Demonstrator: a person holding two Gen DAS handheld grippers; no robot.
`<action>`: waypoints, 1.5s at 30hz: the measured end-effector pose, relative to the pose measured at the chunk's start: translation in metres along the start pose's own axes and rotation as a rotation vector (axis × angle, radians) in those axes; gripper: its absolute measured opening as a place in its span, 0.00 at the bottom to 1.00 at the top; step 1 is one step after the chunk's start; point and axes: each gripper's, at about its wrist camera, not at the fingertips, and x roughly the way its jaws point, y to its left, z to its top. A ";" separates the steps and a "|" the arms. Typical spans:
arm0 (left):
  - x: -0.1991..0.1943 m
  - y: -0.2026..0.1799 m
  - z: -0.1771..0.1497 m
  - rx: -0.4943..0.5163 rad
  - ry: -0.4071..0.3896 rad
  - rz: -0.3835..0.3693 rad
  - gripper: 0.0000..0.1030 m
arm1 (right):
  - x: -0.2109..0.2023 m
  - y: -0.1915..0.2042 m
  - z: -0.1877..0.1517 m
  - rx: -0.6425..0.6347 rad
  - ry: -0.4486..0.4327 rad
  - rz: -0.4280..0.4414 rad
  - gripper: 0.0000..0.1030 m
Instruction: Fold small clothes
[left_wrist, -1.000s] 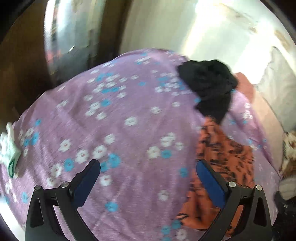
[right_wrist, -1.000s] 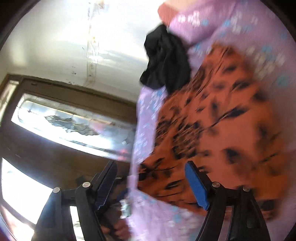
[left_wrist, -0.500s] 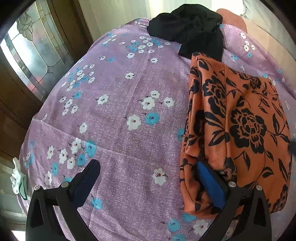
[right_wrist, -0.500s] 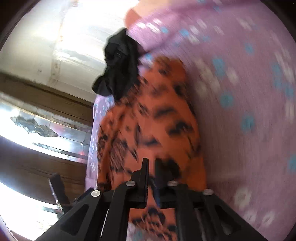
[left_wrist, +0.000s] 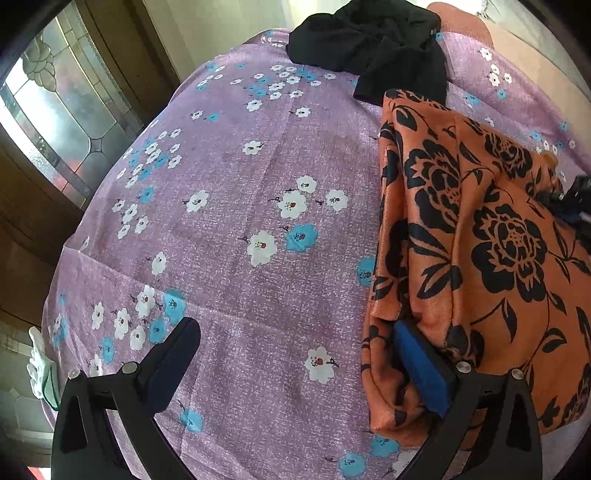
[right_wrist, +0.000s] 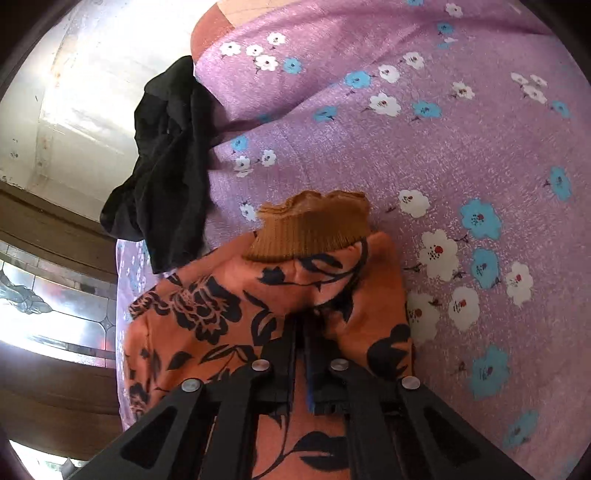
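An orange garment with black flower print (left_wrist: 491, 258) lies on the purple floral sheet (left_wrist: 236, 206), at the right of the left wrist view. My left gripper (left_wrist: 295, 354) is open; its right finger (left_wrist: 421, 369) is tucked under the garment's left edge, its left finger rests over bare sheet. My right gripper (right_wrist: 301, 325) is shut on the orange garment (right_wrist: 221, 332), just below its brown ribbed cuff (right_wrist: 314, 229). The right gripper also shows at the right edge of the left wrist view (left_wrist: 576, 206).
A crumpled black garment (left_wrist: 373, 48) lies at the far edge of the sheet, just beyond the orange one; it also shows in the right wrist view (right_wrist: 166, 158). A leaded glass door (left_wrist: 62, 122) and a pale wall (right_wrist: 85, 85) stand past the bed edge.
My right gripper went from open to shut on the orange garment near its cuff. My left gripper moved in low over the sheet and its right finger slid under the garment's edge.
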 end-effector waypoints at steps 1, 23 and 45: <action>0.000 0.000 -0.001 0.000 0.000 -0.002 1.00 | -0.001 0.008 0.000 -0.010 -0.014 0.022 0.10; -0.007 0.019 -0.003 -0.009 -0.029 -0.032 1.00 | 0.002 0.066 -0.040 -0.189 0.056 0.183 0.12; -0.053 -0.009 -0.012 0.072 -0.170 0.096 1.00 | -0.128 -0.036 -0.143 -0.303 0.048 0.127 0.20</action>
